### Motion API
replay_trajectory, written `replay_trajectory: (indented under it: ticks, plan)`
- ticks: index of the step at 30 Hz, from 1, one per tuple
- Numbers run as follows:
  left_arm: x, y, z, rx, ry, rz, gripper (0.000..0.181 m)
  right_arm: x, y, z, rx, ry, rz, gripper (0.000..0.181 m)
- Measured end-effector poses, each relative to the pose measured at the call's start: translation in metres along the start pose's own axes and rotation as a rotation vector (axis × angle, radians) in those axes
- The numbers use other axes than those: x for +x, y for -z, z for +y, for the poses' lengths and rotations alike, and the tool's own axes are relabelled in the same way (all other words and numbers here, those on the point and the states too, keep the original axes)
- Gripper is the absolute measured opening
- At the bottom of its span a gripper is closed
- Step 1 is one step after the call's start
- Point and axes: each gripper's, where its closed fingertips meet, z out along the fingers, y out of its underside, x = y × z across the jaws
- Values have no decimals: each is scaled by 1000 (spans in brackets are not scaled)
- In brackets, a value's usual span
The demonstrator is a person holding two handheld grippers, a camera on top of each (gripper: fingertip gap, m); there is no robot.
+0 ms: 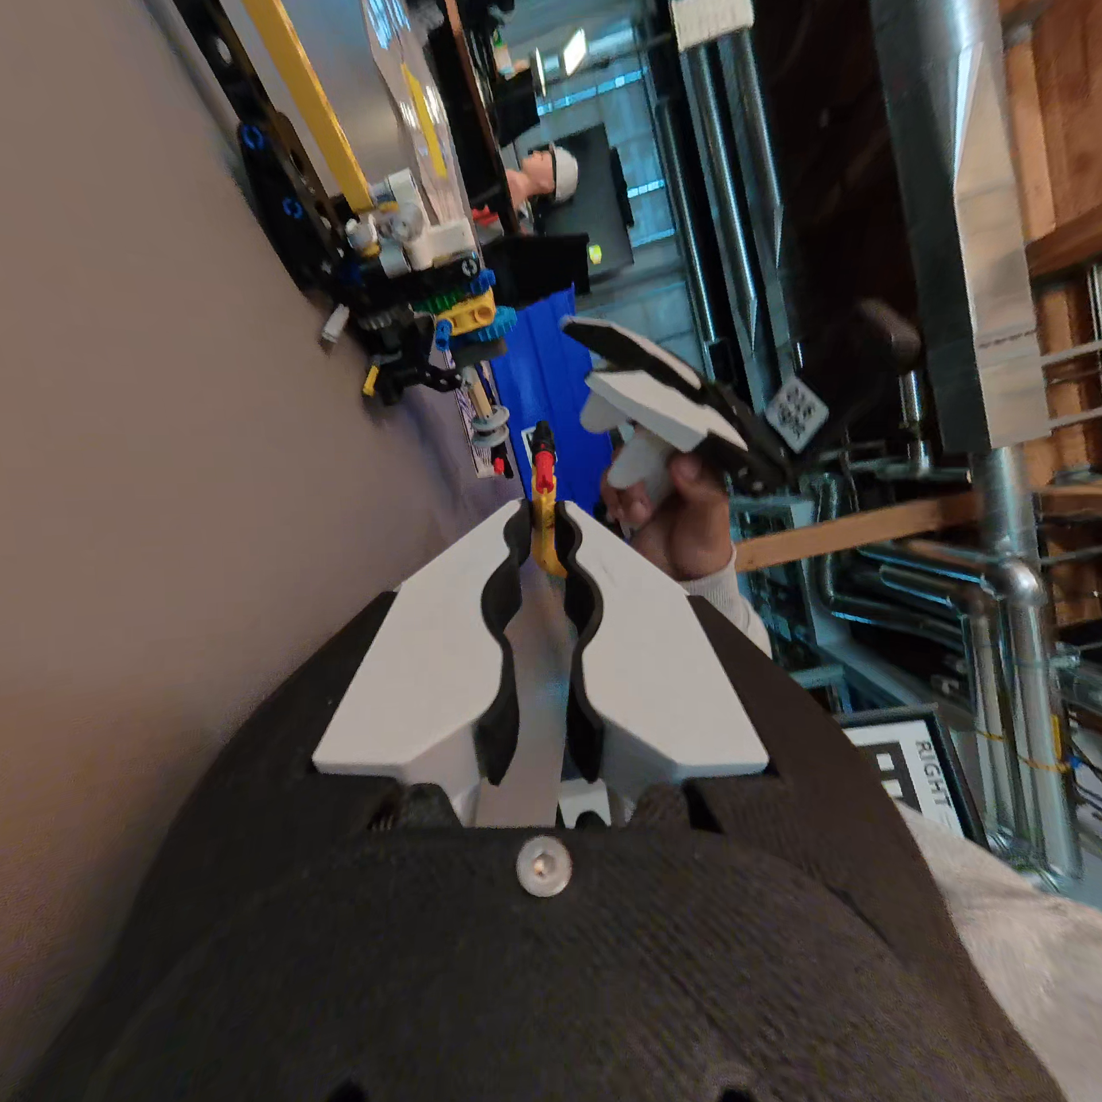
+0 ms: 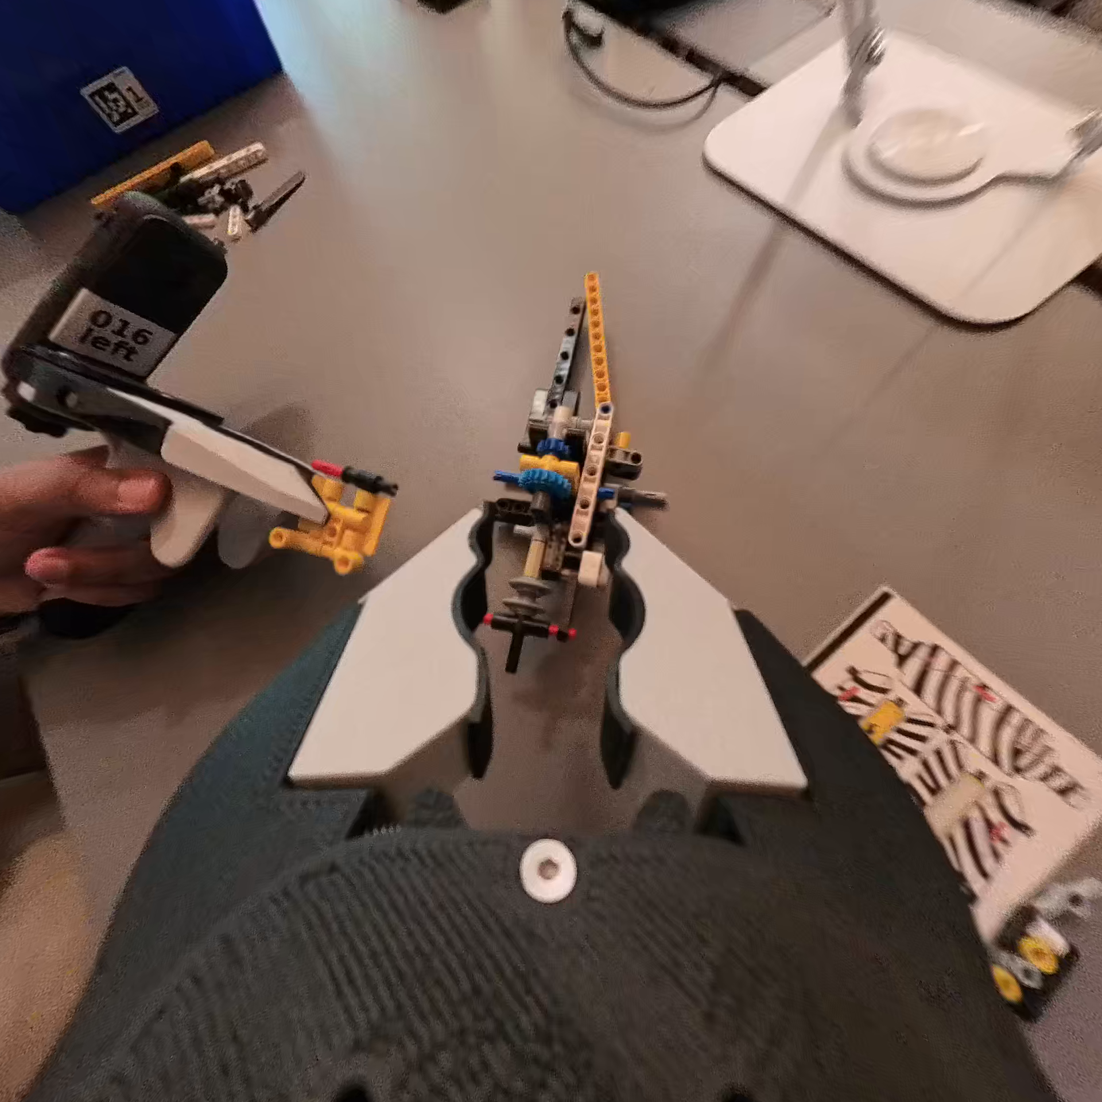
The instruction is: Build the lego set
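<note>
The half-built lego model (image 2: pixel 566 471), a cluster of black, grey and white beams with blue gears and a long yellow studded beam sticking out the far end, sits on the grey tabletop (image 2: pixel 417 268) right in front of the right gripper (image 2: pixel 551 528). That gripper's grey fingers are spread fairly wide, with the model's near end and its grey pulley-and-axle bit lying between them. Can't tell if the pads actually touch the model or just flank it, so I wouldn't call that a grip.

Off to the side, the left gripper (image 2: pixel 319 498) is pinched down on a small yellow lego sub-assembly (image 2: pixel 337 528) that has a red and black pin poking out the top. In its own camera the fingers are nearly closed with the yellow piece (image 1: pixel 545 525) wedged right at the tips. It's held in the air, apart from the model.

What worries me: the hold is at the very fingertips, so pushing it onto the model could twist the piece or pop it out. And if the right gripper isn't clamping, the model will probably just slide on the table.

Around the edges: a blue bin (image 2: pixel 119 77), a pile of loose beams (image 2: pixel 197 179), a printed instruction sheet (image 2: pixel 966 745) and a white stand base (image 2: pixel 894 179).
</note>
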Motion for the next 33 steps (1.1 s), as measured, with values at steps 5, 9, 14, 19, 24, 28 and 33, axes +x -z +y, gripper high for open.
replay_trajectory:
  ticks: [5, 9, 14, 19, 24, 28, 33]
  plan:
    - [1, -2, 3, -54, -8, 12, 6, -2, -28, 17, -226, 4, -62, 50]
    - [2, -2, 5, -74, 10, 32, 6, 0, -42, 34, -413, 168, 22, 56]
    - [2, -6, 17, -157, 16, 30, 5, 3, -54, 37, -504, 164, 50, 38]
    - [1, -2, 16, -154, 11, 27, 5, -5, -53, 32, -496, -67, -12, 36]
    - [-5, 21, 19, -138, -19, -47, 5, -28, -49, 36, -429, -294, -56, 31]
    - [-9, 34, 29, -160, -10, -86, 5, -51, -47, 40, -390, -328, -81, 31]
    - [-9, 36, 31, -176, 5, -86, 5, -69, -43, 43, -356, -359, -150, 32]
